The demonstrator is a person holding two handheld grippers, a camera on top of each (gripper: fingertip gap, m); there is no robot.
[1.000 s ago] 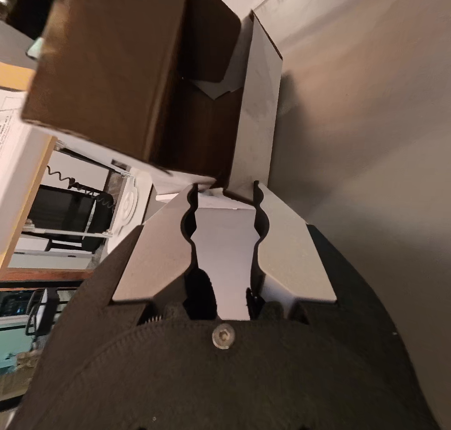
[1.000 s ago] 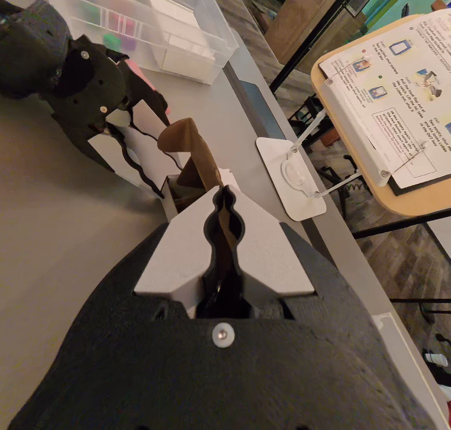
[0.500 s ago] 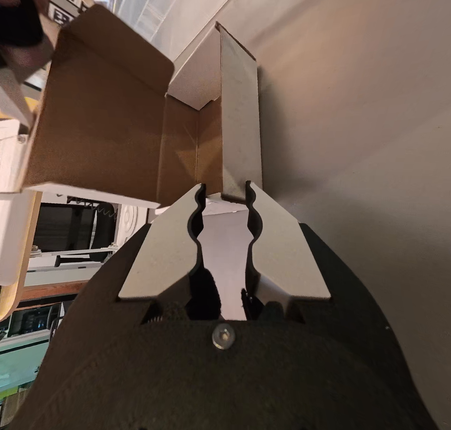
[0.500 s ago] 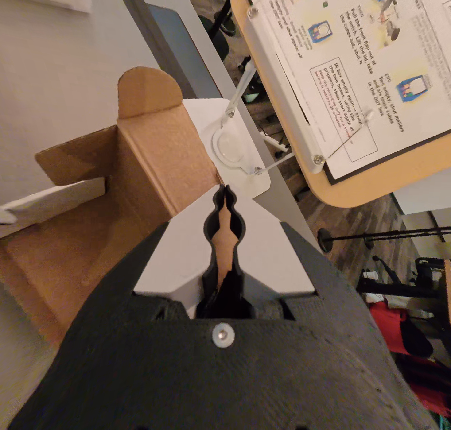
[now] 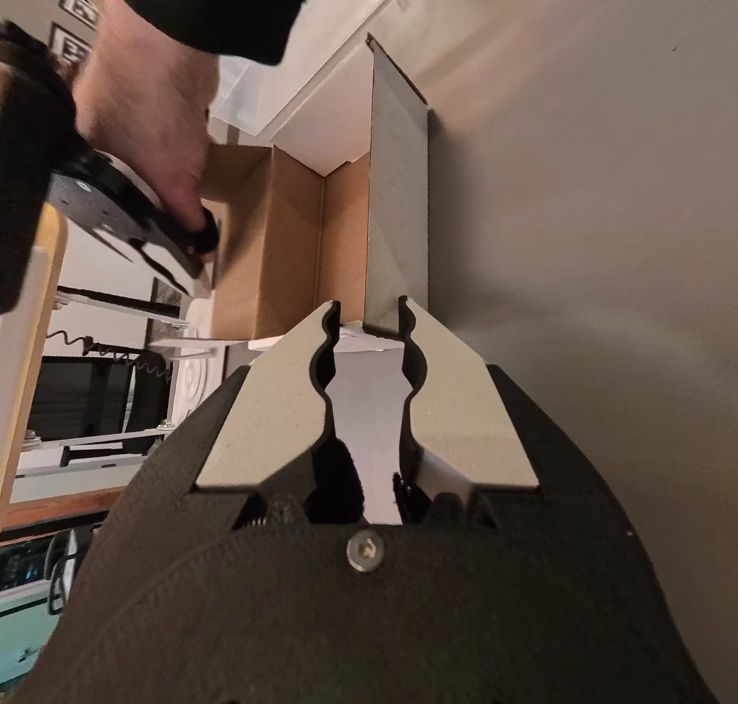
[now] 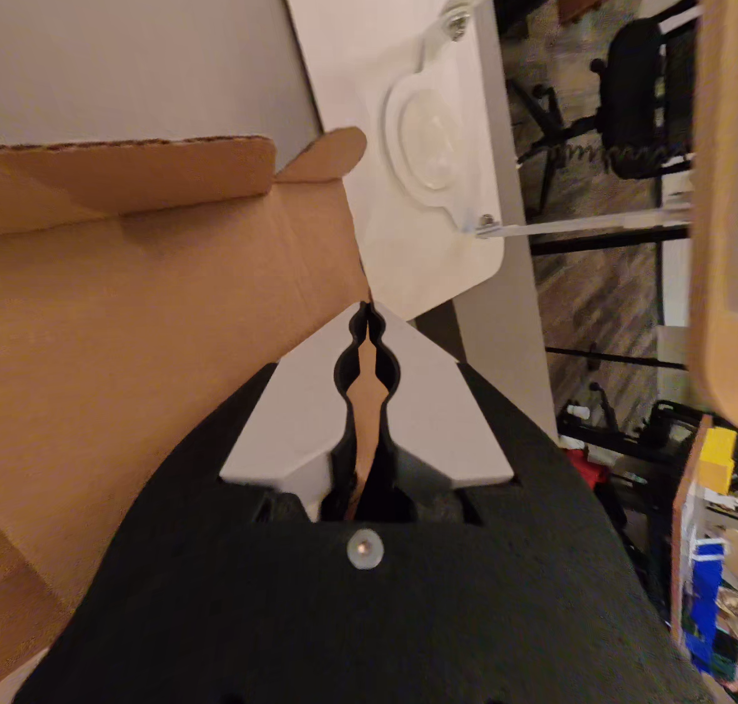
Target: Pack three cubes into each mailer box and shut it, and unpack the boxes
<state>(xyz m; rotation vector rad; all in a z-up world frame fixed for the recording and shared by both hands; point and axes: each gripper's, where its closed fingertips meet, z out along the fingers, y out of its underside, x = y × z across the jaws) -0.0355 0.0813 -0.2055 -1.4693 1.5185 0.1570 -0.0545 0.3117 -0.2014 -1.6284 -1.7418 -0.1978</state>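
Right tongs (image 6: 366,305) pinching the brown lid (image 6: 167,285) tight and swinging it back further than a moment ago, left tongs (image 5: 369,305) part open, bracing the box wall (image 5: 395,221) on the table (image 5: 579,245), baring an empty-looking interior, ready for cubes.

A: Where is there room to pass?
B: The worktop (image 5: 579,245) beside the box (image 5: 295,245) lies bare. The box's inside is open from above.
A: And what blocks the way?
B: The upright white side wall (image 5: 399,205), and on the far side the hand (image 5: 143,125) and the right gripper (image 6: 366,311) at the lid (image 6: 179,285).
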